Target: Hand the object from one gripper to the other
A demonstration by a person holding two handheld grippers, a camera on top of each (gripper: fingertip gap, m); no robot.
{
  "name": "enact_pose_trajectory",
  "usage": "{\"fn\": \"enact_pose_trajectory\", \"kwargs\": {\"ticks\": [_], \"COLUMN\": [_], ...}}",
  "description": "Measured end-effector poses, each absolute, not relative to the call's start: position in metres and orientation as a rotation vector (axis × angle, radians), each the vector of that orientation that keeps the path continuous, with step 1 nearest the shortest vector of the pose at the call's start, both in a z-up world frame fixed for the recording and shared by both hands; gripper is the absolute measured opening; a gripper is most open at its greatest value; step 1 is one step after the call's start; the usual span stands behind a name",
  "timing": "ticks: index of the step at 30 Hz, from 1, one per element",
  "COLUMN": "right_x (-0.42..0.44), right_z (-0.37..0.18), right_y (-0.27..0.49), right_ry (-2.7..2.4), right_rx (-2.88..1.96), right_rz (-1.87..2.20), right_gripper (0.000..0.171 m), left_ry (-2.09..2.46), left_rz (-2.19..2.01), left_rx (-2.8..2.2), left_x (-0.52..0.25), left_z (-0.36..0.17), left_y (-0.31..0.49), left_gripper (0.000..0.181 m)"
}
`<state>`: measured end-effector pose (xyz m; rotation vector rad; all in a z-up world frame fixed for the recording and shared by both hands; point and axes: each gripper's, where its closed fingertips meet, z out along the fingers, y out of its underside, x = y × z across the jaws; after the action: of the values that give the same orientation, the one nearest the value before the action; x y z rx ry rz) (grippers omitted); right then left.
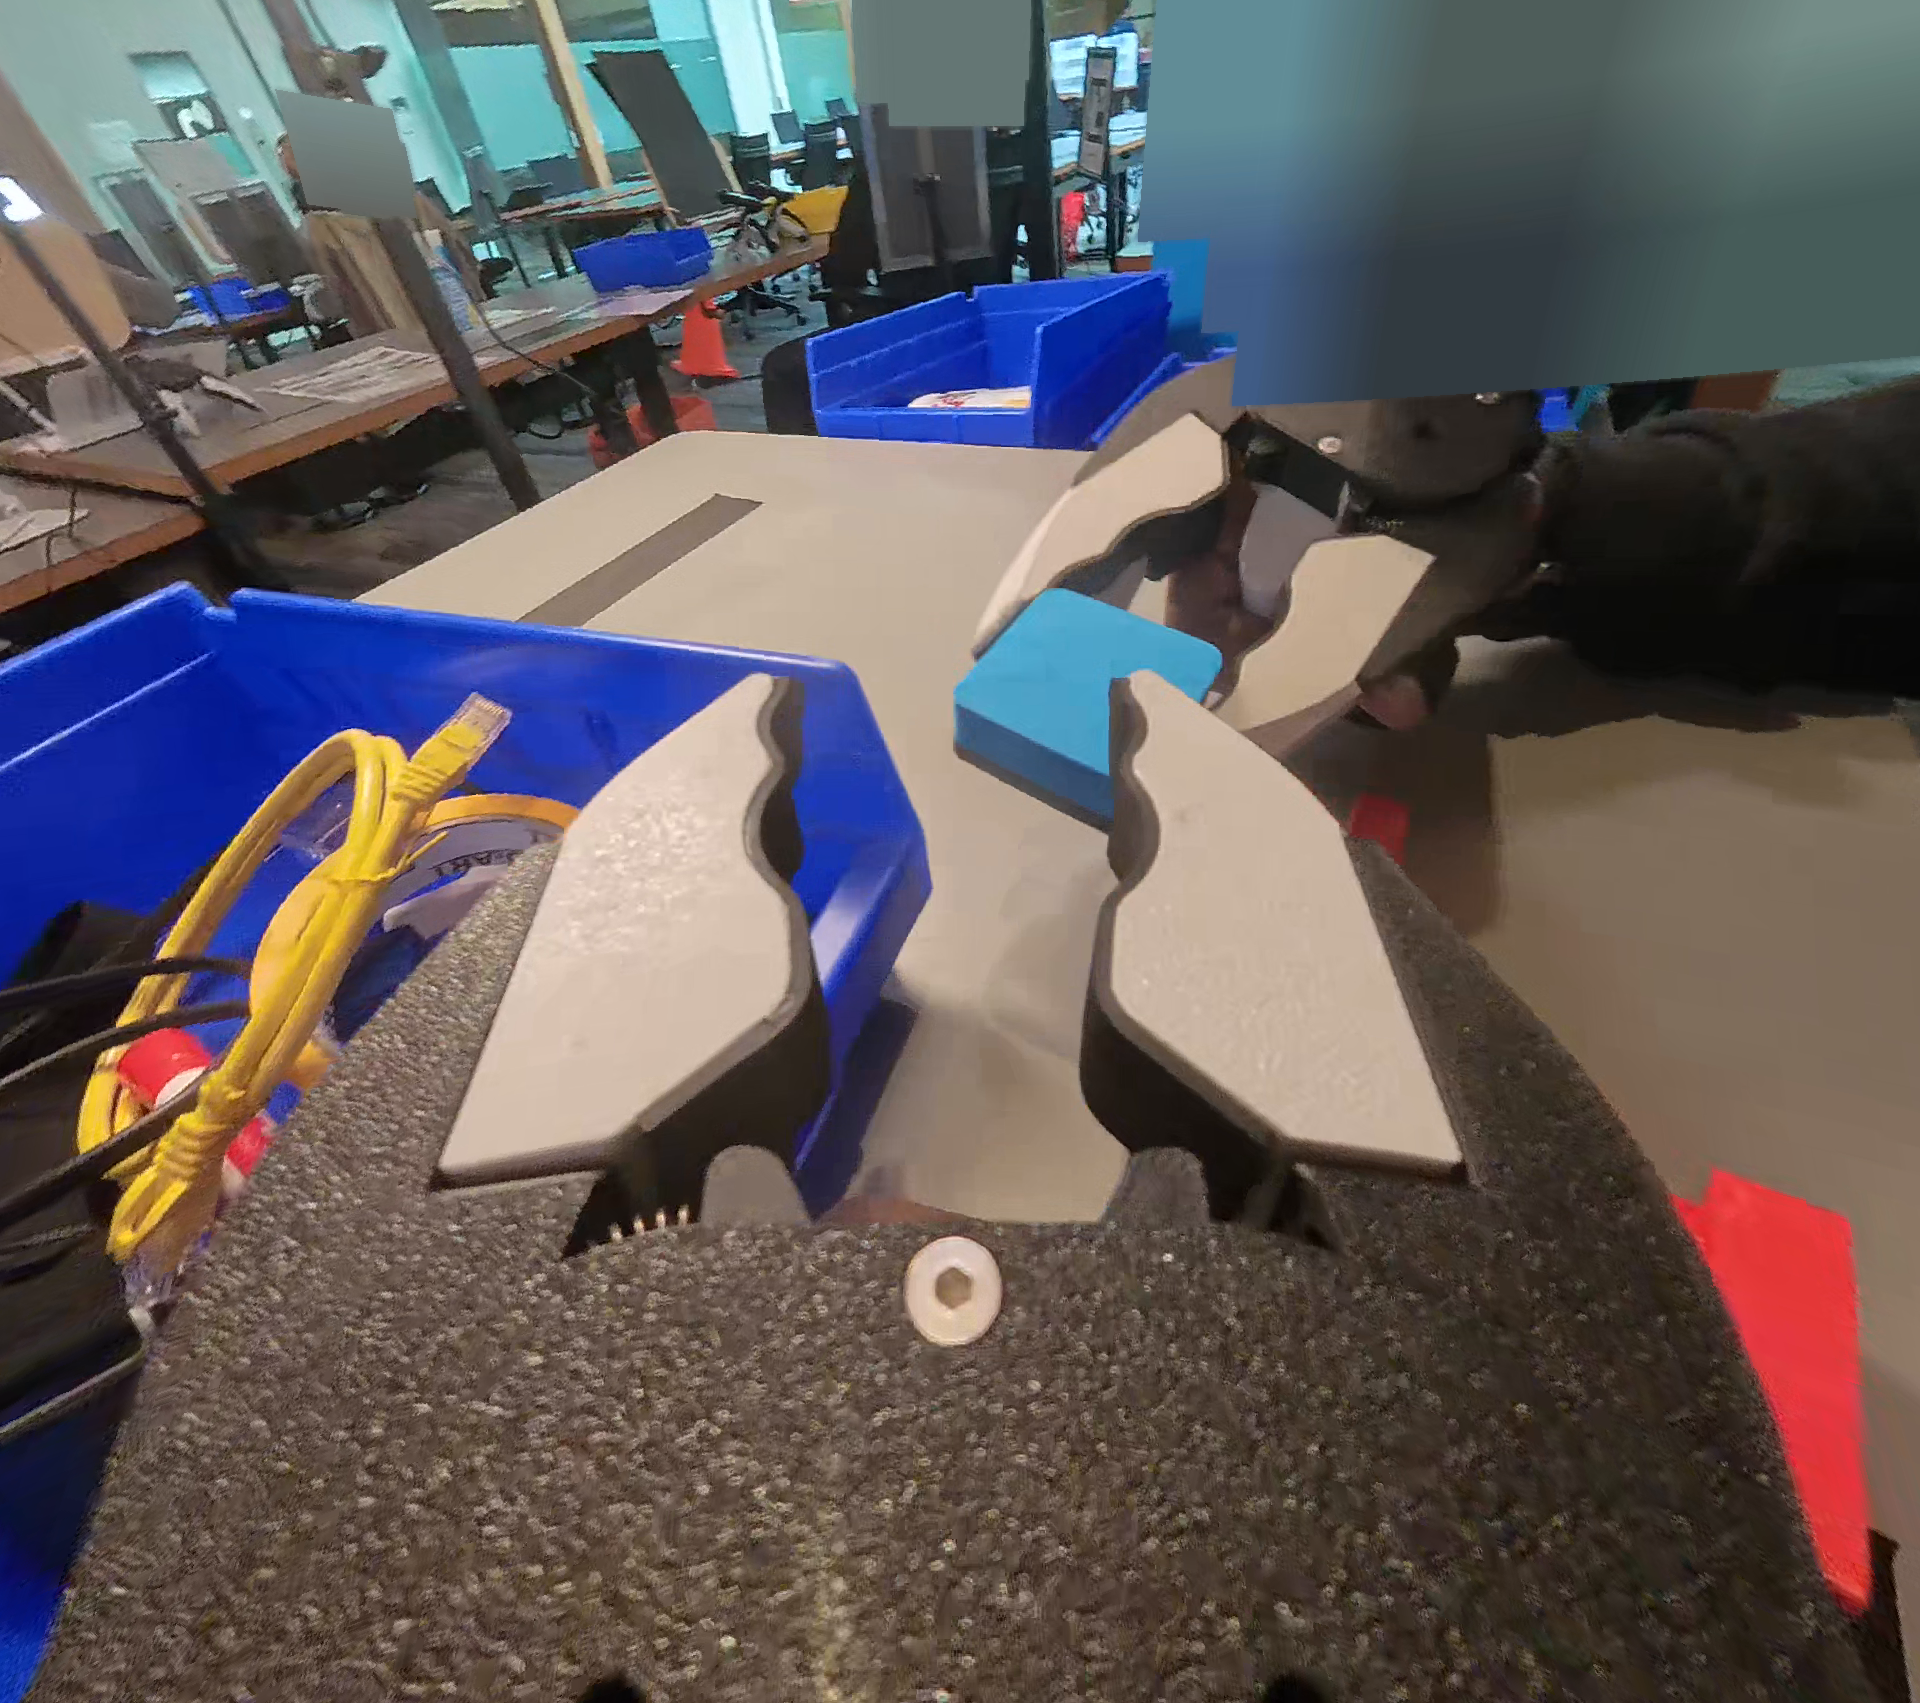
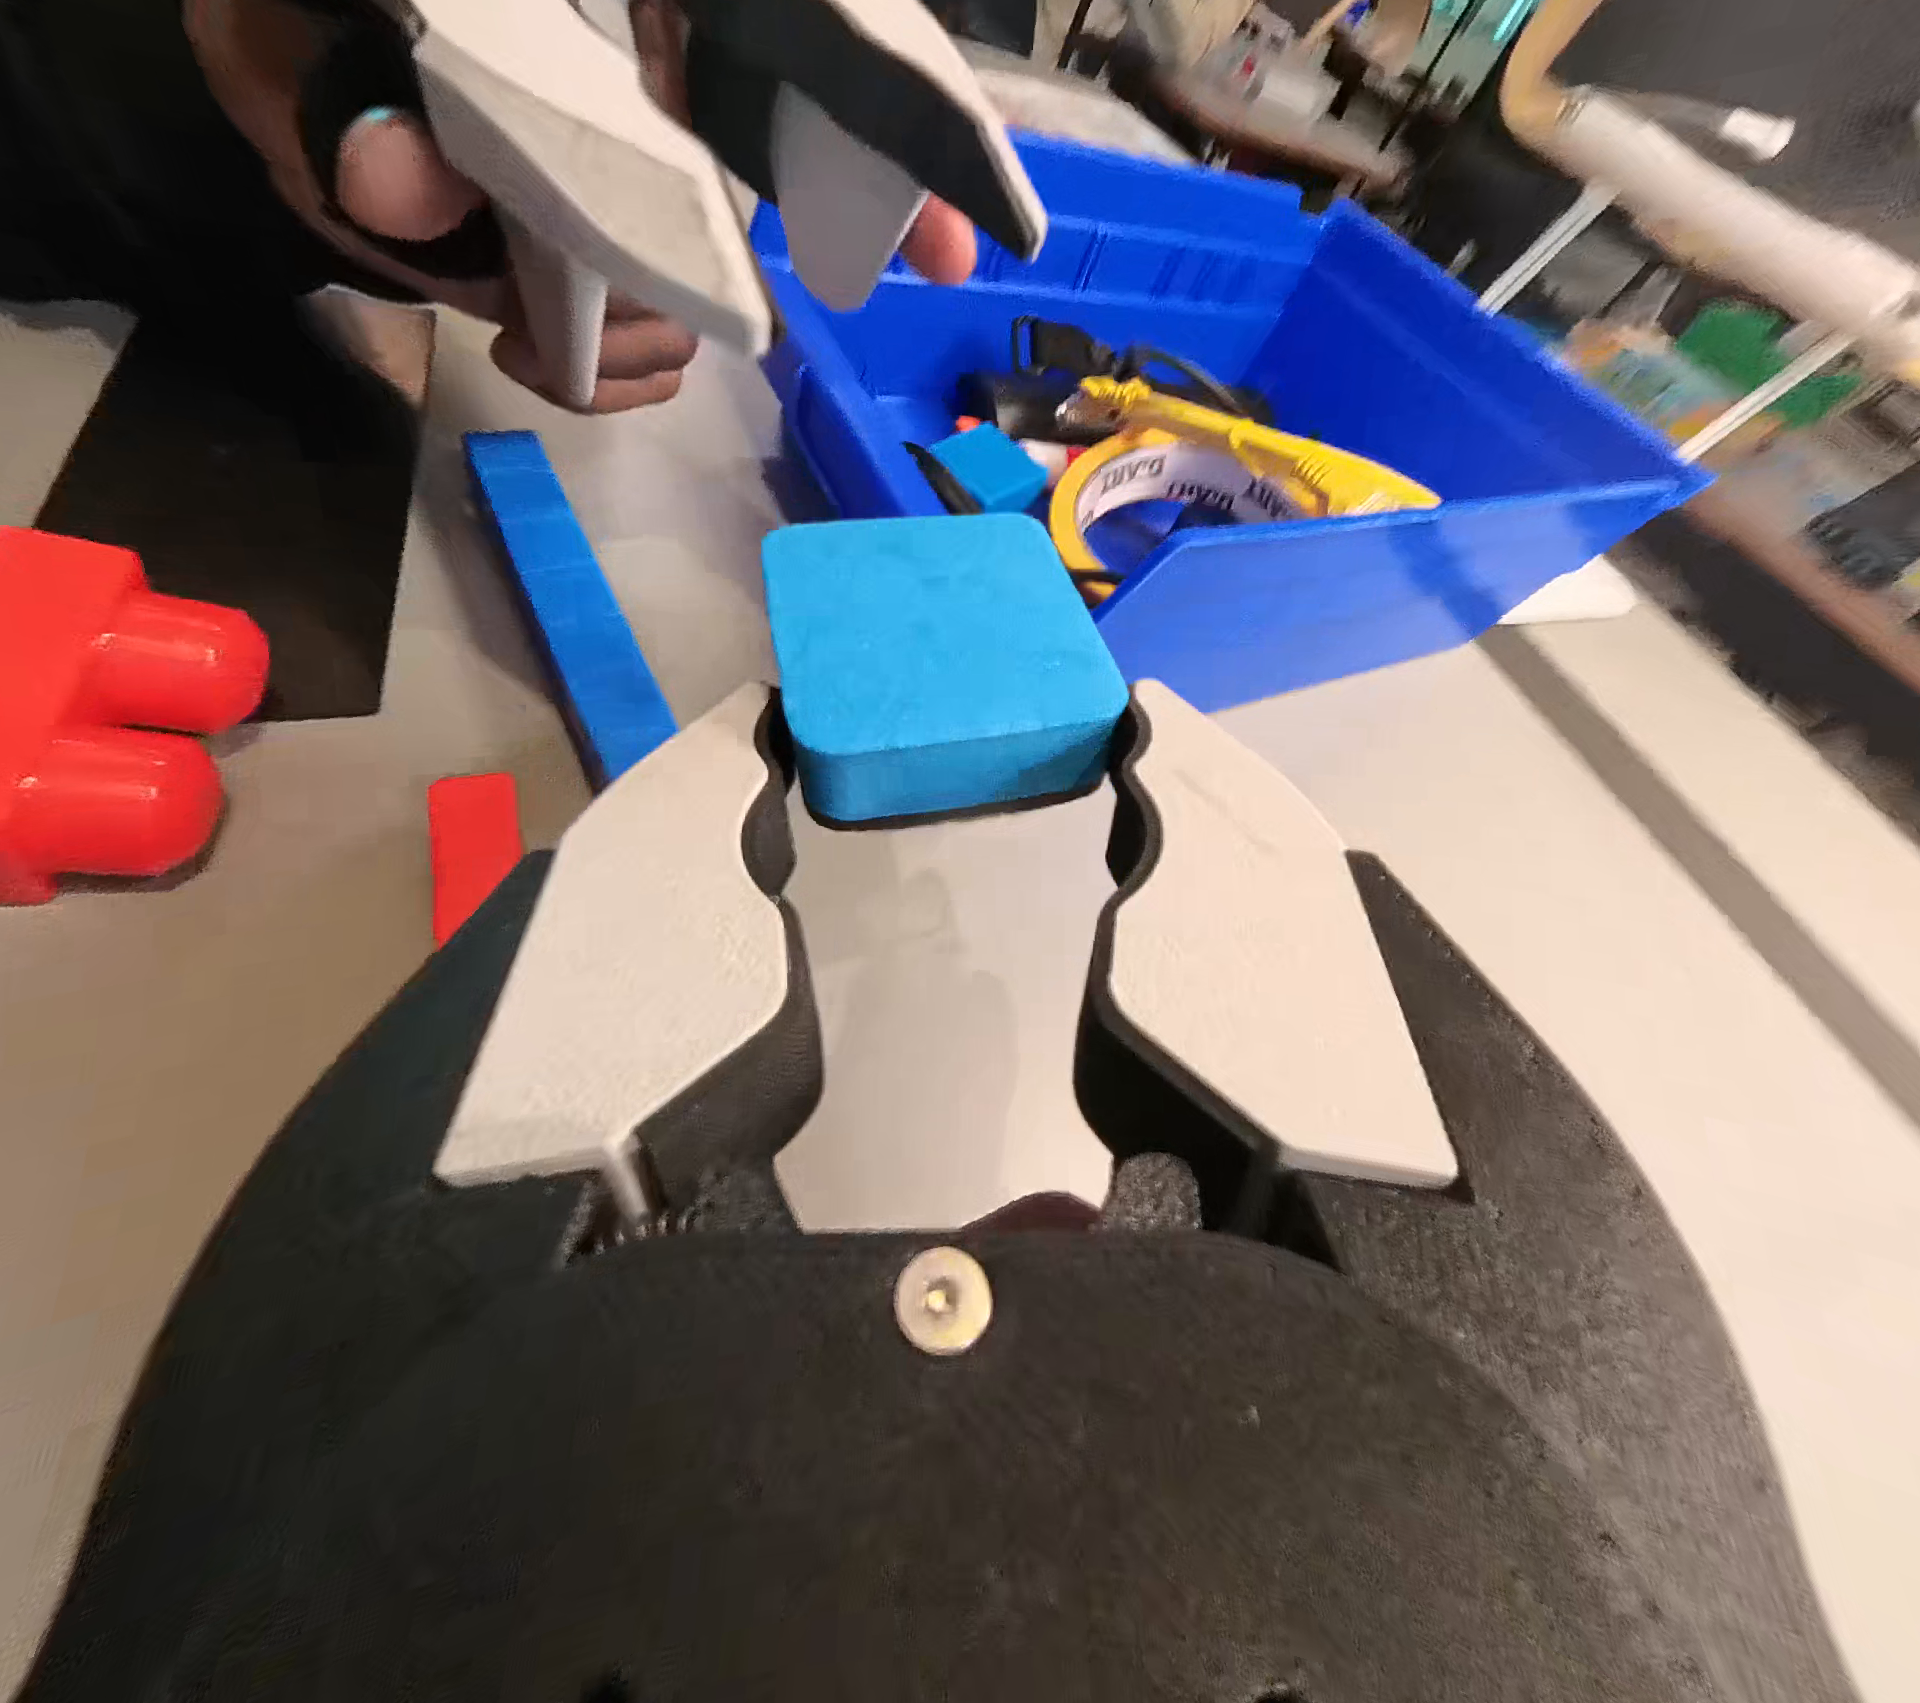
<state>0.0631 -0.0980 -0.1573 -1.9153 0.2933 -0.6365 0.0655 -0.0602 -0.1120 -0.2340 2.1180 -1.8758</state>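
I count two grippers: the left gripper (image 1: 956, 687) and the right gripper (image 2: 948, 697). There are two light-blue pieces, one block (image 2: 935, 645) and one small cube (image 2: 987, 474) inside the near bin (image 2: 1351, 593). One long blue bar (image 2: 566, 604) lies left of the block. There are two red pieces, a red lump (image 2: 104, 697) at far left and a flat red chip (image 2: 473, 832) nearer me. I can make out three bins: the near bin, a far bin (image 1: 1039, 344) past the table edge, and a desk bin (image 1: 644, 256) farther off. I also see one yellow cable (image 1: 301, 905), one tape roll (image 2: 1132, 500) and one orange cone (image 1: 704, 339).
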Motion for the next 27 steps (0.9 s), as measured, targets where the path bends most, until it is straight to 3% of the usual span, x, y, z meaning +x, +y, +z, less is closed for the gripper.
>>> {"fn": "enact_pose_trajectory", "kwargs": {"ticks": [15,27], "right_x": [0.058,0.076], "right_z": [-0.178,-0.118], "right_y": [-0.089,-0.075], "right_ry": [0.327,0.284], "right_rx": [-2.019,-1.952], "right_rz": [-0.548,-0.792], "right_gripper": [0.059,0.059], "left_ry": [2.052,1.795], "left_rz": [-1.819,-1.772], "left_rx": [-0.523,-0.681], "left_x": [0.105,0.133], "left_z": [-0.120,-0.089], "left_y": [-0.039,-0.003], "left_gripper": [0.049,0.049]}}
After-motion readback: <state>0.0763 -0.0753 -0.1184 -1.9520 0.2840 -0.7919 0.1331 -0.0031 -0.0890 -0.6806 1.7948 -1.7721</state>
